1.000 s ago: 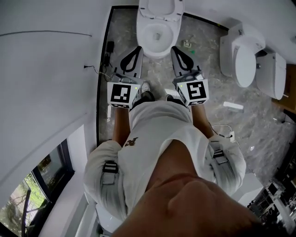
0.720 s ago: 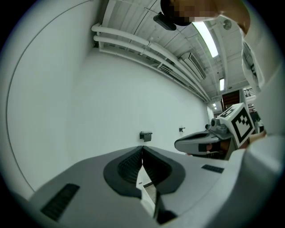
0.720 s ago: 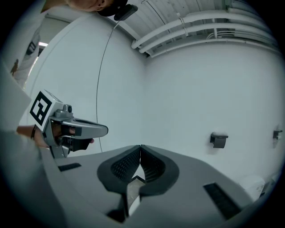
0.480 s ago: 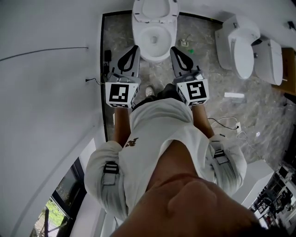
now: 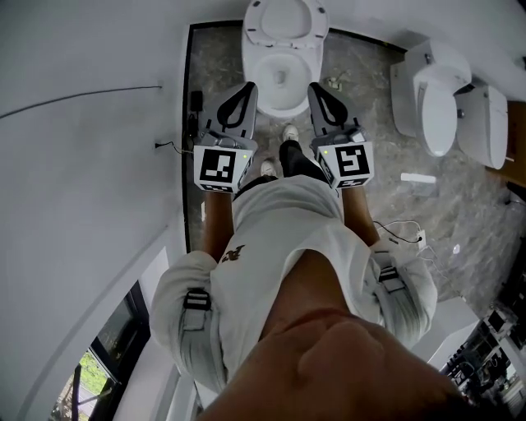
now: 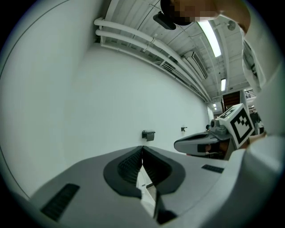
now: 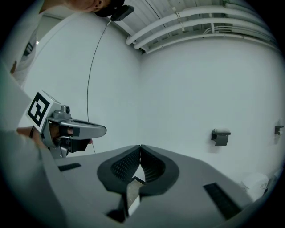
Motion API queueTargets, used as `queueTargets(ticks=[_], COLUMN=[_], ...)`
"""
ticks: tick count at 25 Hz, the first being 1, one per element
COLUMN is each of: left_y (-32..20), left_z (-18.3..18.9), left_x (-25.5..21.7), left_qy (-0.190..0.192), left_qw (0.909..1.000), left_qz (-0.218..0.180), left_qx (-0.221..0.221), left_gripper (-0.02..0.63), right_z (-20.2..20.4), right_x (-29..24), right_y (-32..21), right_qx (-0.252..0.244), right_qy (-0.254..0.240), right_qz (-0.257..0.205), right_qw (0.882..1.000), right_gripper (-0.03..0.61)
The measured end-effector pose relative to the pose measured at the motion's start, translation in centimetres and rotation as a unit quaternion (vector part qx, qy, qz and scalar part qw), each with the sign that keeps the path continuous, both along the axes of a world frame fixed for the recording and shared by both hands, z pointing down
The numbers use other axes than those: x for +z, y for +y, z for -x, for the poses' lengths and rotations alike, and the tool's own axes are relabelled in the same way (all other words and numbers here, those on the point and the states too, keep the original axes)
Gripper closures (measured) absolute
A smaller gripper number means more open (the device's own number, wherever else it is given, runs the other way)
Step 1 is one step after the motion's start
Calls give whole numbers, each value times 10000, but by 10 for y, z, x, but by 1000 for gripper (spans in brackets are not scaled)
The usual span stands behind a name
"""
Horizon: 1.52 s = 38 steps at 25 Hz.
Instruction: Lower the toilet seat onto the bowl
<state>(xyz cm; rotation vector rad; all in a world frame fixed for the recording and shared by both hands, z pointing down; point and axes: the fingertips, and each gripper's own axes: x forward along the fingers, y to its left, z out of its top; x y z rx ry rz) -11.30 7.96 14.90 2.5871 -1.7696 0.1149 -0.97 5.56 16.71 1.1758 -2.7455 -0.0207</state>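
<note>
Head view, seat: the white oval toilet seat (image 5: 284, 20) stands raised at the far end of the bowl, at top centre, against the back wall.
Bowl: the white ceramic toilet bowl (image 5: 282, 105) is uncovered, with its opening facing up, on the grey marbled floor (image 5: 370, 90).
Left gripper: the grey two-jaw left gripper (image 5: 247, 87) is held beside the bowl's left flank, well apart from the seat. Its fingers are pressed together with nothing pinched. Contact with the bowl cannot be told.
Right gripper: the grey two-jaw right gripper (image 5: 316, 87) is held beside the bowl's right flank, level with the left one. Its fingers are also pressed together and empty.
Person: a white shirt and dark trousers show, and one white shoe (image 5: 288, 131) stands on the floor between the grippers, just before the bowl.
Left wall: a plain white wall carries a thin black cable (image 5: 82, 97).
Back wall: a small grey wall fixture (image 6: 148, 135) shows in the left gripper view.
Right side: a second white toilet (image 5: 436, 103) stands well apart from the bowl, and a thin white cord (image 5: 403, 233) lies on the floor nearer the person.
</note>
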Motion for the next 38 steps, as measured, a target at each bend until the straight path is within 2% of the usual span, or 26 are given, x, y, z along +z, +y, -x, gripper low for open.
queueTargets(ticks=[15, 21, 29, 38], left_y=[-93, -126, -172, -246], left_z=[-9, -15, -12, 21], left_x=[6, 24, 52, 85], left_qy=[-50, -107, -320, -8], left_qw=[9981, 9964, 9967, 9958], left_qz=[221, 402, 622, 868], left_qx=[-581, -741, -421, 294], left_gripper=[591, 591, 591, 591], right_z=[-3, -10, 2, 25], right_x=[6, 16, 50, 64], right_y=[-121, -152, -182, -232], right_qx=[-522, -675, -588, 45], right_qy=[-222, -215, -54, -156], right_qz=[159, 285, 640, 607], right_qw=[9983, 9971, 9962, 9980], right_gripper=[558, 558, 557, 557])
